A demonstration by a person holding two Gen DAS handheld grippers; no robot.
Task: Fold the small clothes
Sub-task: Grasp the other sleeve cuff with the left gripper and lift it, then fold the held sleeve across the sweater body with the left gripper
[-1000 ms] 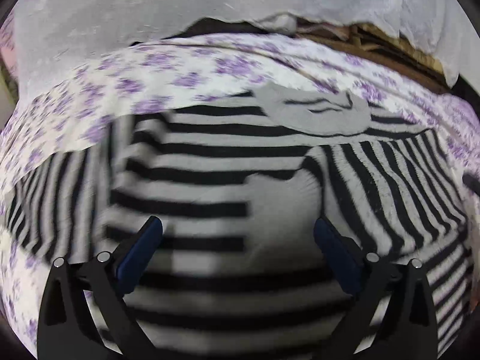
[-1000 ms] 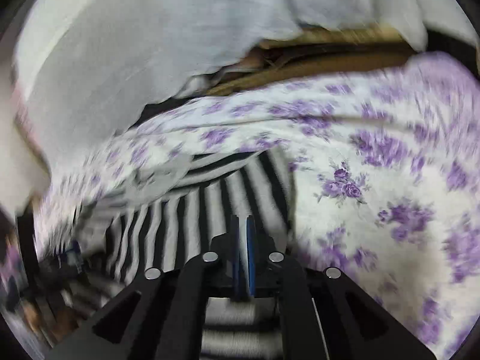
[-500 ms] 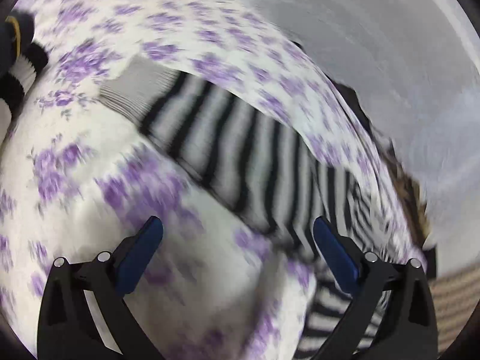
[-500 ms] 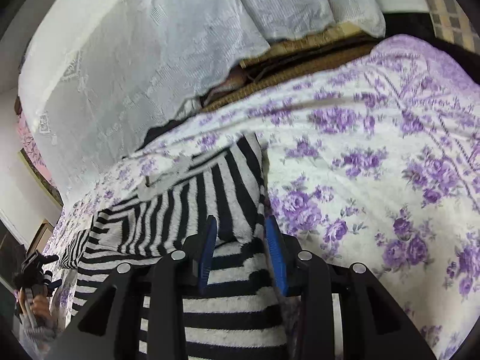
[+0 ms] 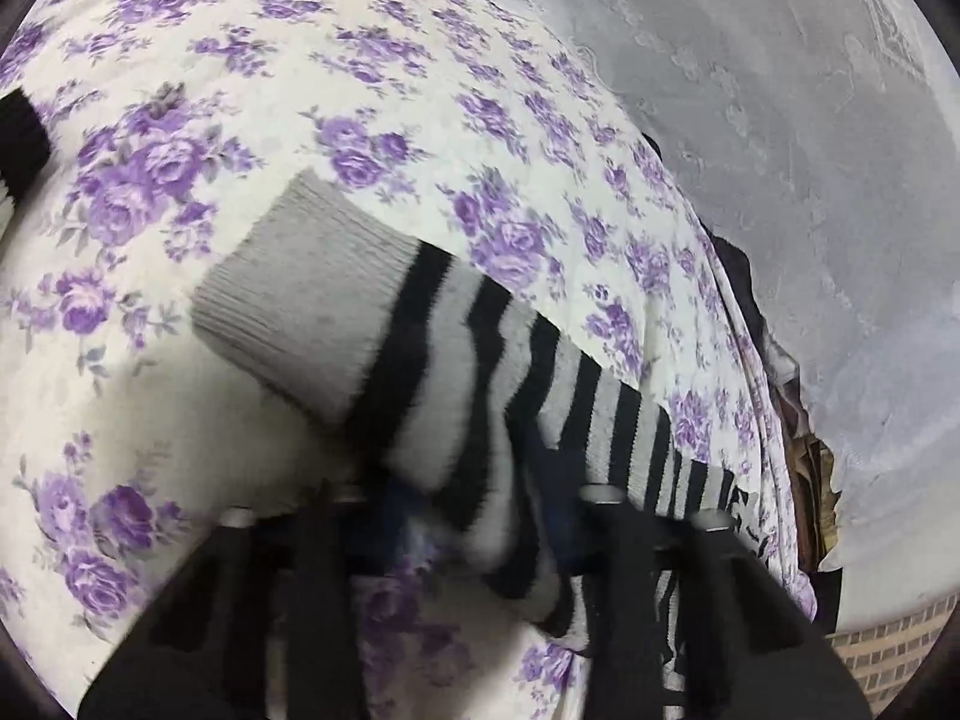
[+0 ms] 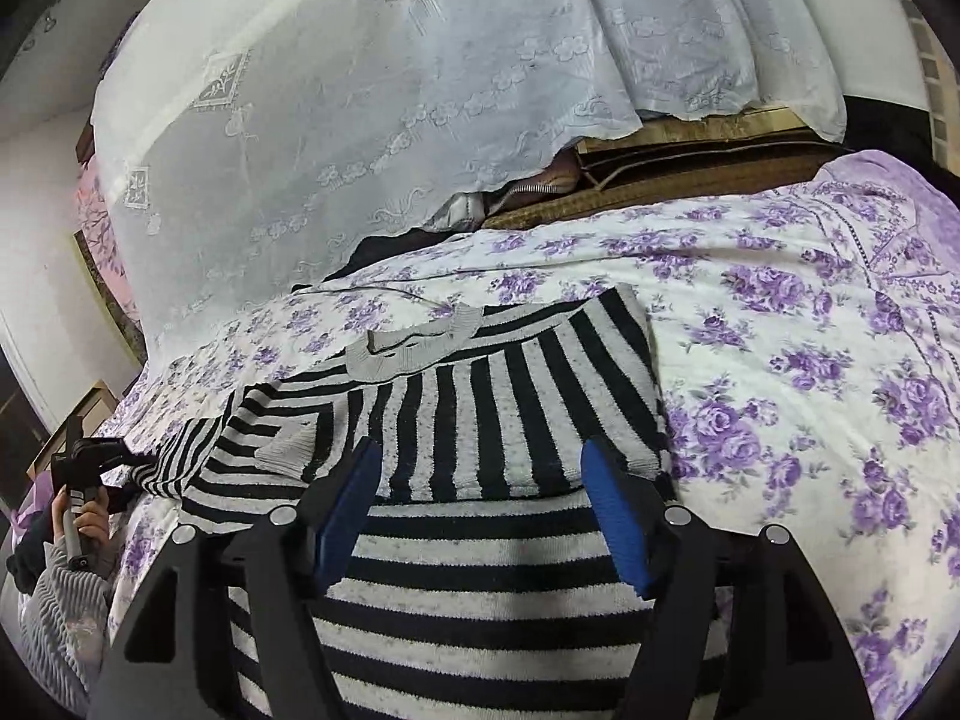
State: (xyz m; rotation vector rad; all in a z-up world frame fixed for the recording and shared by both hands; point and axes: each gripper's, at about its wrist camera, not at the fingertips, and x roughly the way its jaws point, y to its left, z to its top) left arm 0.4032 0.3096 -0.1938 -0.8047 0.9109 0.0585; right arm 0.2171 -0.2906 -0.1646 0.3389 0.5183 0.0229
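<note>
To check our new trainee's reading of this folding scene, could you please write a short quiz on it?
1. True or false: the right gripper is shut on the sweater.
2. What is the left gripper clamped on? A) the collar B) the sleeve C) the bedspread
3. Fill in: the cuff of that sleeve is plain ____ in colour.

Key: 1 false, its jaws stand open above the sweater; 2 B; 3 grey.
</note>
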